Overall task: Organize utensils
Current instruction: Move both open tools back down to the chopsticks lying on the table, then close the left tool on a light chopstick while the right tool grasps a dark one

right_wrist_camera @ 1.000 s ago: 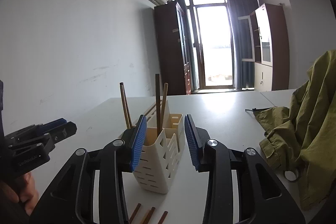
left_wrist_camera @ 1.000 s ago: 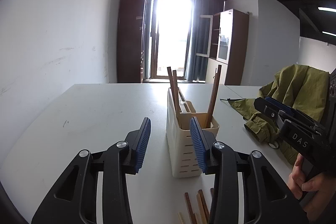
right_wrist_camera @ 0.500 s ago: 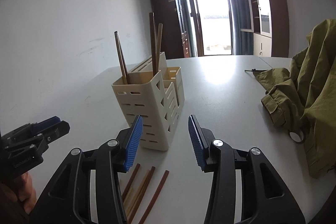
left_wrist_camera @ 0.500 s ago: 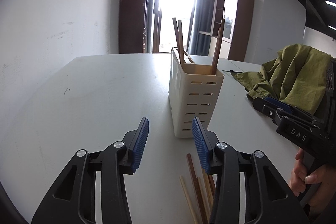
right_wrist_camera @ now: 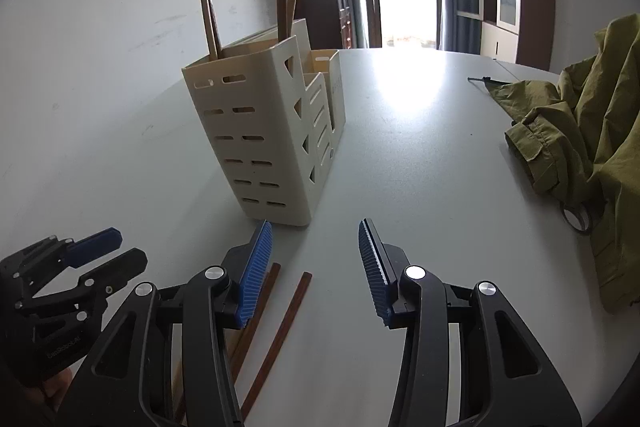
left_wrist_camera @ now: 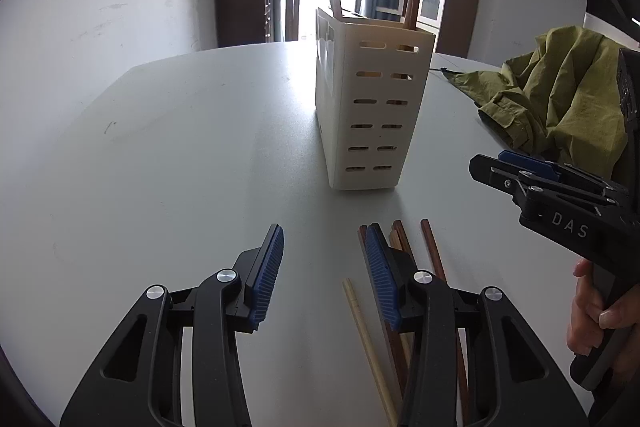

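Note:
A cream slotted utensil holder stands upright on the white table, with a few chopsticks standing in it; it also shows in the right wrist view. Several loose chopsticks lie on the table just in front of it, brown ones and a pale one, partly hidden under my left gripper's right finger. My left gripper is open and empty just above them. My right gripper is open and empty, with brown chopsticks lying below its left finger.
An olive green jacket is heaped on the table's right side, also in the left wrist view. A white wall runs along the left. A doorway and cabinets stand behind the table's far edge.
Both grippers have pulled back from the holder and tilted downward. The holder looks farther away and the loose chopsticks on the table have come into view under the fingers.

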`<state>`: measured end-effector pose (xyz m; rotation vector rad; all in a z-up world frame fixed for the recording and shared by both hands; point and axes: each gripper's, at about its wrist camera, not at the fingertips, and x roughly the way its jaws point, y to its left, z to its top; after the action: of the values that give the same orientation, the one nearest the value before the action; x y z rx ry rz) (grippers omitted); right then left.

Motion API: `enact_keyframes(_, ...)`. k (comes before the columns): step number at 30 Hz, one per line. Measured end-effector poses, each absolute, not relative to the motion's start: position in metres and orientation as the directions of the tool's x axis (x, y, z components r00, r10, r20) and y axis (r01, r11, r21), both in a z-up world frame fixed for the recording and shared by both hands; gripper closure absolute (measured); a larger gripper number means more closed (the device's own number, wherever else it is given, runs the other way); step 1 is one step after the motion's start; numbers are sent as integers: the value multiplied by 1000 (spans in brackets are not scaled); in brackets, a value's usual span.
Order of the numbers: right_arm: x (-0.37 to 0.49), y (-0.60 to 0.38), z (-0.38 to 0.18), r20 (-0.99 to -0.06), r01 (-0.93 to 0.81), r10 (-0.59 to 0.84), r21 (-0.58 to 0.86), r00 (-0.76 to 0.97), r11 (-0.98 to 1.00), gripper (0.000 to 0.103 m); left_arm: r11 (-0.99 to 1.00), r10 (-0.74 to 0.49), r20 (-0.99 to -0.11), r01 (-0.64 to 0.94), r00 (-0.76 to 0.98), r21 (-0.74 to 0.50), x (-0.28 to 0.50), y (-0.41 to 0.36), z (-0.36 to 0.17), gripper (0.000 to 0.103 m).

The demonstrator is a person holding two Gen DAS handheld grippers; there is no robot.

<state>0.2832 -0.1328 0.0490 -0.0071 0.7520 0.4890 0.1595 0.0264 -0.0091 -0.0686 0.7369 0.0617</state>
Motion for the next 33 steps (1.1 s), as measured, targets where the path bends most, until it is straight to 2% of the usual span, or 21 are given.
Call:
enact_keyframes(13, 294, -114, 10, -763, -428, 379, 150, 523, 891, 58, 999, 23, -763, -52, 646, -14, 176, 21, -44, 60)
enact_keyframes(26, 299, -105, -11, -808, -416, 324, 108, 492, 903, 58, 999, 15, -800, -34, 600, -7, 184, 18, -61, 60)
enact_keyframes(29, 298, -103, -15, -810, -419, 325, 109, 488, 902, 61, 1000, -1, -810, -25, 586, -20, 187, 17, -65, 61)
enact_keyframes(30, 298, -103, -16, -810, -417, 327, 113, 488, 902, 65, 1000, -1, -811, -23, 585, -18, 187, 17, -66, 62)
enact_keyframes(33, 300, -101, -17, -814, -418, 321, 106, 484, 902, 68, 999, 3, -810, -33, 587, -20, 187, 18, -66, 67)
